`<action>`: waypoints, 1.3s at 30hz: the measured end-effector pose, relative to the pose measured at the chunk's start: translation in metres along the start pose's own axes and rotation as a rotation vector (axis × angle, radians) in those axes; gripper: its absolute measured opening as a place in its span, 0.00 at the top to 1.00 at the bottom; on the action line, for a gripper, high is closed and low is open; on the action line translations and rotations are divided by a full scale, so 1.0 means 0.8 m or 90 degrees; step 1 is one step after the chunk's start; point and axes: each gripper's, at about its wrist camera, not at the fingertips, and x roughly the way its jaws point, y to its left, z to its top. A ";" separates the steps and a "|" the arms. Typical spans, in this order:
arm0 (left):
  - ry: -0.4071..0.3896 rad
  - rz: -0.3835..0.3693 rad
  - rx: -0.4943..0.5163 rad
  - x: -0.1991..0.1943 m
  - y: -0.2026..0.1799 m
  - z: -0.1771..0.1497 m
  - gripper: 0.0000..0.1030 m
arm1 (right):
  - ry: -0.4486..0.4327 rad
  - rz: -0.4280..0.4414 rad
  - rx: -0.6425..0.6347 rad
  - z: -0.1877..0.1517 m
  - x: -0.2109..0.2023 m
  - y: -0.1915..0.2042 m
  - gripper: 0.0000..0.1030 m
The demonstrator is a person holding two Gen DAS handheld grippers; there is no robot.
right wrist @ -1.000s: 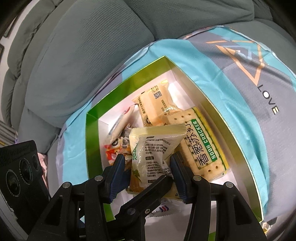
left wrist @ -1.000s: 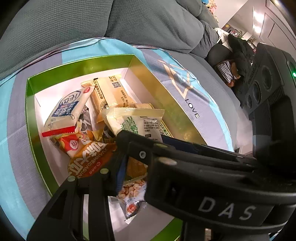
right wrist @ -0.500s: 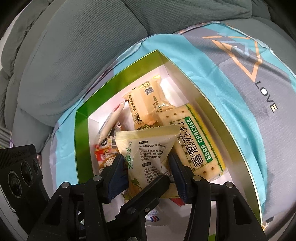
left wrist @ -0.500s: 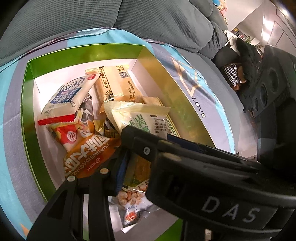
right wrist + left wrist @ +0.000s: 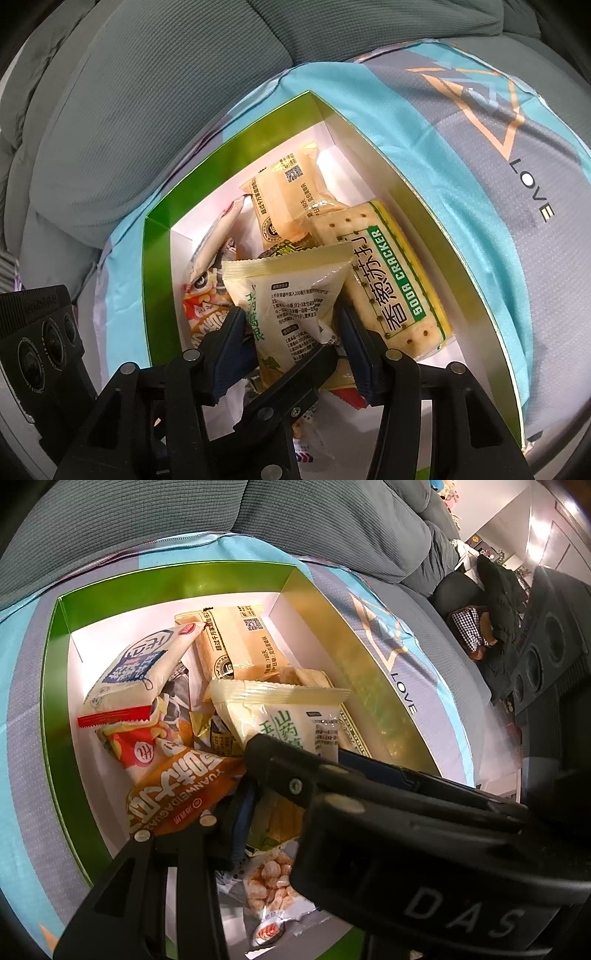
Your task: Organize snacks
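Observation:
A pale green-and-cream packet (image 5: 295, 716) (image 5: 295, 288) is held over the open green box (image 5: 177, 579) (image 5: 159, 288) of snacks. My right gripper (image 5: 291, 321) is shut on the packet's two sides. My left gripper (image 5: 275, 812) has the packet's lower end between its jaws, which are opening. Its blue pad (image 5: 242, 812) still lies against the wrapper. Its other finger is hidden behind the right gripper in the left wrist view. Under the packet lie a soda cracker pack (image 5: 399, 280), a tan bread packet (image 5: 236, 646), a white-and-blue packet (image 5: 140, 668) and an orange packet (image 5: 177, 790).
The box rests on a blue-and-grey printed cloth (image 5: 480, 184) spread over a grey sofa (image 5: 295, 517). A clear bag of peanuts (image 5: 269, 886) lies at the box's near end. Dark clothing (image 5: 495, 590) sits on the sofa at the far right.
Both grippers and the packet have barely shifted over the box. The packet stays clamped between the right pads, with its lower end at the left gripper.

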 end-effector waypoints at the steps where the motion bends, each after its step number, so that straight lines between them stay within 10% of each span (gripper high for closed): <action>1: 0.000 0.000 0.001 0.000 0.000 0.000 0.61 | 0.000 0.000 0.000 0.000 0.000 0.000 0.48; 10: -0.012 0.019 0.011 -0.006 -0.009 0.000 0.54 | -0.008 -0.017 -0.007 -0.005 -0.007 0.005 0.47; 27: -0.084 0.122 0.027 -0.063 -0.018 -0.007 0.02 | -0.119 -0.007 -0.037 -0.024 -0.078 0.026 0.25; 39: -0.056 0.148 -0.006 -0.074 -0.005 -0.016 0.01 | -0.109 -0.034 -0.055 -0.029 -0.073 0.039 0.25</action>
